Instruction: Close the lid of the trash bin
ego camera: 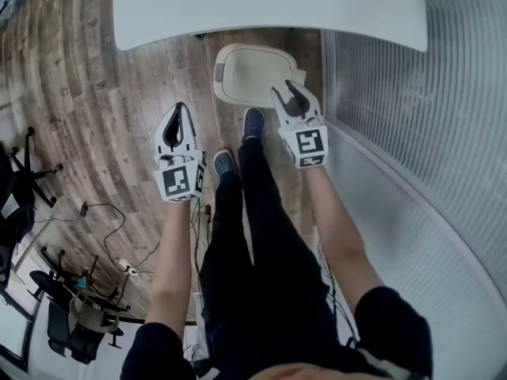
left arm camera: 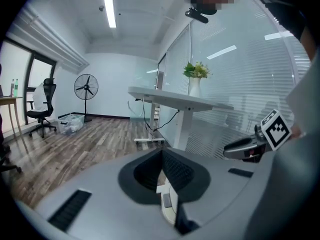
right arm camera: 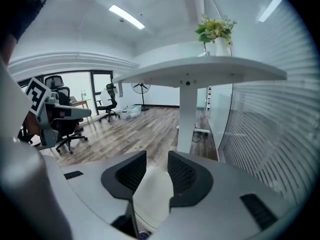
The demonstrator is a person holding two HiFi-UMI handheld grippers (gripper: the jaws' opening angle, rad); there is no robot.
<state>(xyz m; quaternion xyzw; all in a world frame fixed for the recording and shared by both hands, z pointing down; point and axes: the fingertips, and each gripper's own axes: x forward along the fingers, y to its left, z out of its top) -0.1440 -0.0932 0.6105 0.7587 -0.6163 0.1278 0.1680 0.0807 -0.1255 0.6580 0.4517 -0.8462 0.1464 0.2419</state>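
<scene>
Two grippers hang over the wood floor [ego camera: 103,93]: left gripper [ego camera: 179,109] jaws together, right gripper [ego camera: 289,92] jaws apart. The trash bin [ego camera: 248,73], lid down, sits under the right one, between the tabletop [ego camera: 269,6] edge and the shoes [ego camera: 253,122], with the glass wall [ego camera: 412,133] close on the right and open floor on the left.

The trash bin [ego camera: 230,95] was a cream, rounded-rectangular bin that stood upright on the wooden floor [ego camera: 158,70], close beside the glass wall [ego camera: 412,117] and partly beneath the edge of the white surface [ego camera: 269,6]. Its lid [ego camera: 253,74] lay flat and level on the body, down, with a shallow raised panel across the top. A small grey tab [ego camera: 219,72] sat at the lid's left edge.
</scene>
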